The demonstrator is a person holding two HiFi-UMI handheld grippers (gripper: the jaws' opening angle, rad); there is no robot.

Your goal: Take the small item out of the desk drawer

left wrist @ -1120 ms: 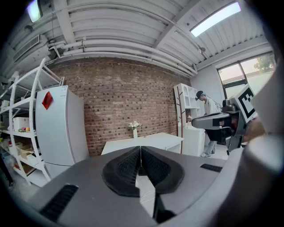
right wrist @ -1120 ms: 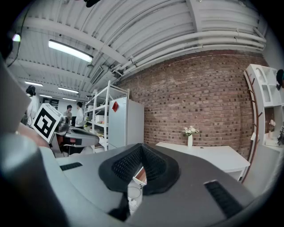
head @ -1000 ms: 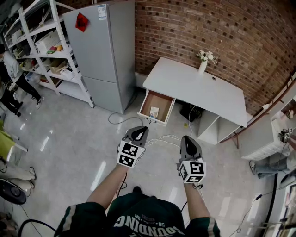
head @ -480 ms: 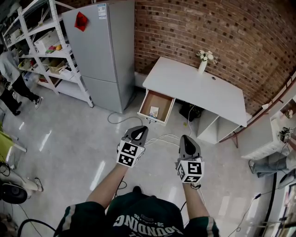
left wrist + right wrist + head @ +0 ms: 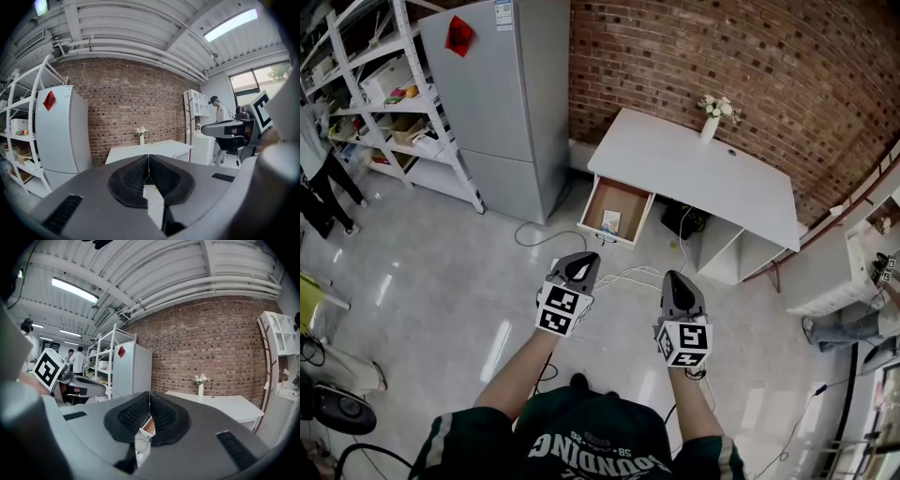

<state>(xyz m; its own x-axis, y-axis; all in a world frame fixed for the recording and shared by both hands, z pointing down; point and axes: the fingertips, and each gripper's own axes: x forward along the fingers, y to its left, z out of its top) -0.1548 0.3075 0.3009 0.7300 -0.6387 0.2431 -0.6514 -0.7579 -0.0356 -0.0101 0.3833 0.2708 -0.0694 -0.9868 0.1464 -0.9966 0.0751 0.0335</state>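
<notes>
A white desk [image 5: 703, 173] stands against the brick wall, its wooden drawer [image 5: 617, 212] pulled open at the left end. A small pale item [image 5: 611, 223] lies inside the drawer. My left gripper [image 5: 585, 260] and right gripper [image 5: 672, 278] hover side by side over the floor, a good way short of the drawer. Both are shut with nothing between the pads. In the left gripper view the closed pads [image 5: 136, 178] point at the desk [image 5: 150, 150]. In the right gripper view the pads [image 5: 164, 418] frame a sliver of the drawer [image 5: 148, 425].
A grey fridge [image 5: 502, 103] stands left of the desk, with white shelving [image 5: 384, 94] beyond it. White cables [image 5: 623, 277] trail on the floor between me and the drawer. A vase of flowers [image 5: 712, 117] sits on the desk. People stand at far left [image 5: 319, 169] and right.
Both grippers have drifted slightly toward the desk as I step closer. The person at far left has moved. The jaws stay shut.
</notes>
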